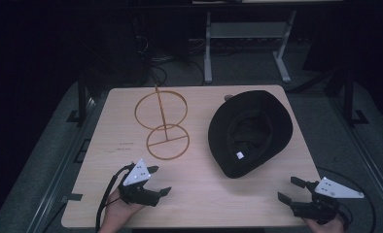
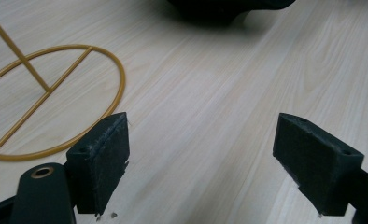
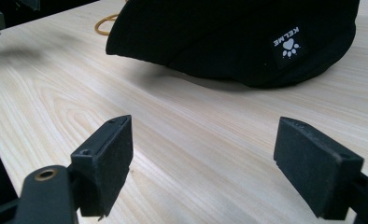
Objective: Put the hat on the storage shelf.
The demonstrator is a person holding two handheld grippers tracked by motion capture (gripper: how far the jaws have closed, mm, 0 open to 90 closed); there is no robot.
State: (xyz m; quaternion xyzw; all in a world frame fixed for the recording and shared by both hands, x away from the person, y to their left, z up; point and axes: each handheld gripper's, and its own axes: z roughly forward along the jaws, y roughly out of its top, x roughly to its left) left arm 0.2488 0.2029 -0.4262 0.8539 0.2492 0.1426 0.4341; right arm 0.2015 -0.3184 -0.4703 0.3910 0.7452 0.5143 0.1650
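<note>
The black hat [image 1: 250, 132] lies crown-down, its hollow facing up, on the right half of the pale wooden tabletop [image 1: 194, 194], a small white tag showing on its inner brim. To the hat's left stands a gold wire stand [image 1: 162, 125]: a round ring base flat on the wood, a thin post rising from its crossbar, and a second ring at the top. Nearer you than the hat and off its left side, your left tool [image 1: 158, 180] hovers over bare wood with its jaws spread wide, holding and touching nothing; in the left gripper view the stand's base ring [image 2: 56, 100] lies just beyond the left jaw, and the hat [image 2: 229, 7] is cut off at the top edge. Nearer you than the hat and off its right side, your right tool [image 1: 291, 189] sits near the tabletop's front corner, jaws likewise wide apart and empty. In the right gripper view the hat [image 3: 210, 37] fills the far side, a white paw-print label reading KELME on its brim, and a sliver of the gold ring [image 3: 105, 22] peeks out behind it. The room beyond the tabletop is too dark to make out well.
</note>
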